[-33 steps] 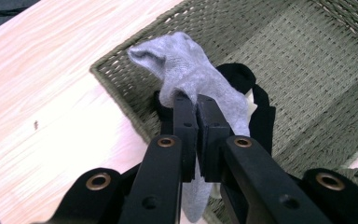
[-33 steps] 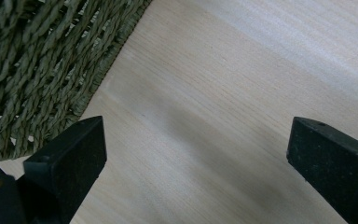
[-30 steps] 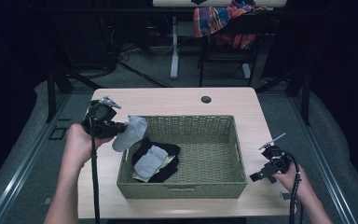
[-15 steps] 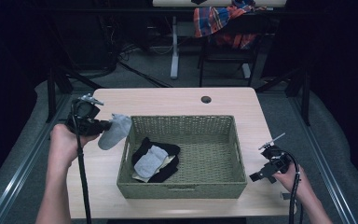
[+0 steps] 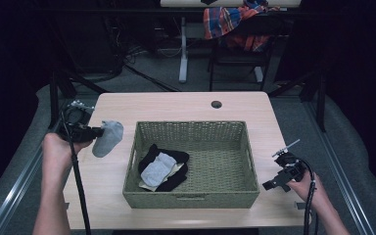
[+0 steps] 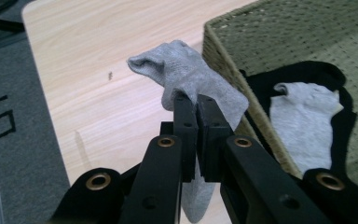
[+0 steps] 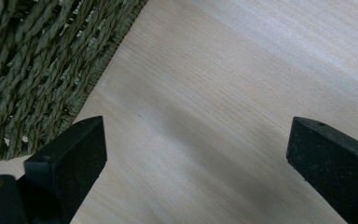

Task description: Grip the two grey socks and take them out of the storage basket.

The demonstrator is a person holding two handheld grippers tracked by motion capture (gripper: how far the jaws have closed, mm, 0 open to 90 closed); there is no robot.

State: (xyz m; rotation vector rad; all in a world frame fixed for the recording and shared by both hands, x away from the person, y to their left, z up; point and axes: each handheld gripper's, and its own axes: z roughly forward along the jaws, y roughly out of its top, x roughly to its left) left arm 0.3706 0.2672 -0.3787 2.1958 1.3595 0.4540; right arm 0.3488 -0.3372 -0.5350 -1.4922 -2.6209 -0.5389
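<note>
Hanging from the clenched jaws of the left gripper point(image 5: 97, 132), a grey sock point(image 5: 108, 138) dangles over the bare wood at the left end of the table point(image 5: 176, 104), just outside the left wall of the woven basket point(image 5: 193, 198). In the left gripper view the two black jaws pinch the sock point(image 6: 191, 79) near its middle, one end bunched above them and the other drooping below, and the basket's rim point(image 6: 223, 51) stands just beside the cloth. Between the basket's left wall and the table's left edge lies a strip of open tabletop, and the sock hangs above it. A wider band of bare wood runs behind the basket to the far edge, broken by a small round cable hole point(image 5: 216, 104). Inside the basket, toward its left side, a second grey sock point(image 5: 157, 169) lies on black cloth point(image 5: 175, 177); the right part of the basket floor is bare weave.

At the table's front right corner, the right gripper point(image 5: 273, 185) rests low with its jaws spread wide on nothing; in the right gripper view they frame bare wood point(image 7: 223, 116) with the basket's woven wall point(image 7: 37, 70) just beside the left one.

Grey carpet surrounds the light wood table, and beyond the far edge a dark chair carries a plaid garment point(image 5: 235, 19).
</note>
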